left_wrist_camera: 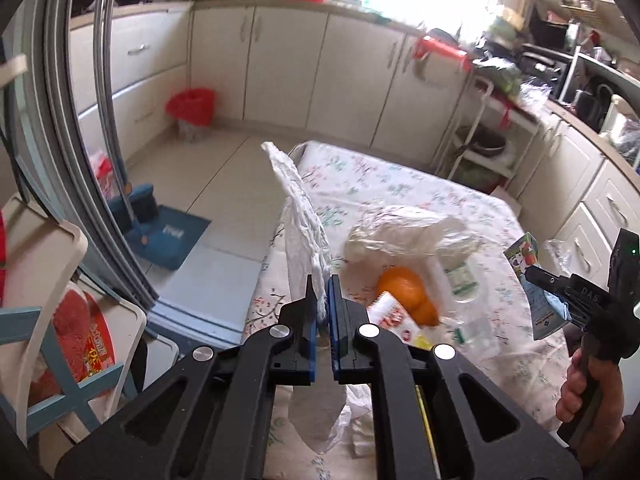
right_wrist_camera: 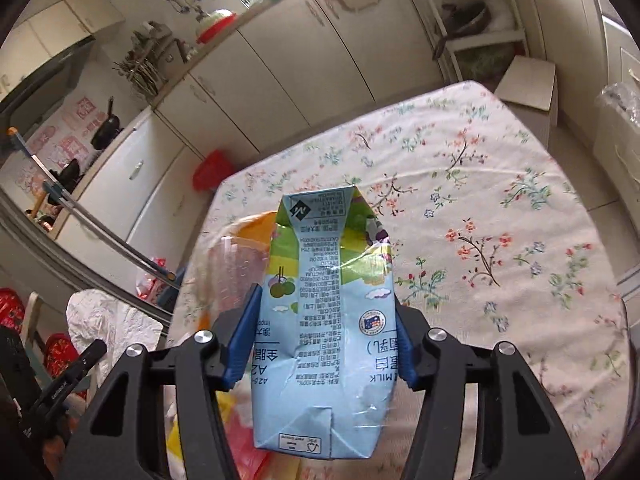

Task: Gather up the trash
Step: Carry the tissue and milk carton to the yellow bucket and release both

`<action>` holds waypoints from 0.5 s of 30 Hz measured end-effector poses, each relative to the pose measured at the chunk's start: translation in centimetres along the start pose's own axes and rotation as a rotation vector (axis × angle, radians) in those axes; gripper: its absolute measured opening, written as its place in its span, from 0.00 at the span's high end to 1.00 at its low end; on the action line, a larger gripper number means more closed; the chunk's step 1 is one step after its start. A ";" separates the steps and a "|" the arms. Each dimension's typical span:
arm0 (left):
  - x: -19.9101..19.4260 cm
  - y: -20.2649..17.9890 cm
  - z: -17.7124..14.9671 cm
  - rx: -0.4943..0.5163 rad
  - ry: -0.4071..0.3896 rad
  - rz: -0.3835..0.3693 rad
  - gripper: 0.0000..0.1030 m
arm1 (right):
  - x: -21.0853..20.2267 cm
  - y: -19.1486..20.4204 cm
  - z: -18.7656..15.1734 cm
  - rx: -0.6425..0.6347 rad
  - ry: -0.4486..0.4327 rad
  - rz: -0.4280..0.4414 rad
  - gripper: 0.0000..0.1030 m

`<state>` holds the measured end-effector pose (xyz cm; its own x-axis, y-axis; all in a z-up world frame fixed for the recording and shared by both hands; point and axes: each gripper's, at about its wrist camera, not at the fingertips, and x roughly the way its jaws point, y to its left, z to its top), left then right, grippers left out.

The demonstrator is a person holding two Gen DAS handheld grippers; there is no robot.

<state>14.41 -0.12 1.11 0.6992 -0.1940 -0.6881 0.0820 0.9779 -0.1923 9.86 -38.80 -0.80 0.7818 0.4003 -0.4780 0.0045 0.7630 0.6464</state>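
Left claw: the left gripper (left_wrist_camera: 323, 300) is clenched on the rim of a white plastic bag (left_wrist_camera: 298, 216), its 2 blue pads almost together with only the thin film between them.
White bag: it rises crumpled straight ahead of the left fingertips and also hangs below them, over the near edge of the table (left_wrist_camera: 400, 184).
Right claw: the right gripper (right_wrist_camera: 324, 332) is grasping a milk carton (right_wrist_camera: 324, 320), 1 blue pad pressed on each side of it.
Milk carton: light blue and green, dented, it lies lengthwise between the right fingers, its folded top pointing ahead past the tips and its base nearest the camera.
Loose trash: an orange (left_wrist_camera: 404, 290), a red-and-white wrapper (left_wrist_camera: 390, 314) and a clear plastic bag (left_wrist_camera: 404, 228) lie on the flowered cloth just ahead and to the right of the left claw; in the right view they sit below and left of the carton.
Red-lined bin (left_wrist_camera: 191, 109): on the floor, well ahead and to the left of the left claw, against the cabinets (left_wrist_camera: 320, 68).
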 end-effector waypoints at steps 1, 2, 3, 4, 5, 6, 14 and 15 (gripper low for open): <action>-0.8 -0.2 -0.4 0.002 -0.011 -0.013 0.95 | -1.1 0.6 0.0 -0.009 -0.010 0.008 0.45; -1.5 -0.5 -0.9 0.005 -0.020 -0.023 0.95 | -2.9 1.6 0.2 -0.021 -0.026 0.024 0.45; -2.1 -0.7 -1.3 0.009 -0.025 -0.027 0.95 | -3.3 1.9 -0.2 -0.029 -0.032 0.029 0.45; -2.9 -0.9 -1.9 0.013 -0.031 -0.035 0.95 | -4.4 2.4 -0.6 -0.037 -0.040 0.039 0.45; -3.5 -1.1 -2.6 0.016 -0.034 -0.043 0.95 | -5.4 2.9 -1.2 -0.045 -0.045 0.048 0.45; -4.1 -1.3 -3.2 0.018 -0.036 -0.051 0.95 | -7.1 3.6 -2.0 -0.055 -0.050 0.060 0.45; -9.7 -2.0 -9.0 0.030 -0.027 -0.102 0.95 | -15.3 8.4 -8.5 -0.092 -0.029 0.102 0.45; -10.2 -2.1 -9.7 0.031 -0.023 -0.106 0.95 | -16.4 8.5 -9.3 -0.099 -0.025 0.101 0.45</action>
<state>0.22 -0.93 1.76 0.7012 -0.2955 -0.6489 0.1784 0.9539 -0.2415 -8.67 -34.18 7.01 0.7905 0.4661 -0.3974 -0.1361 0.7663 0.6279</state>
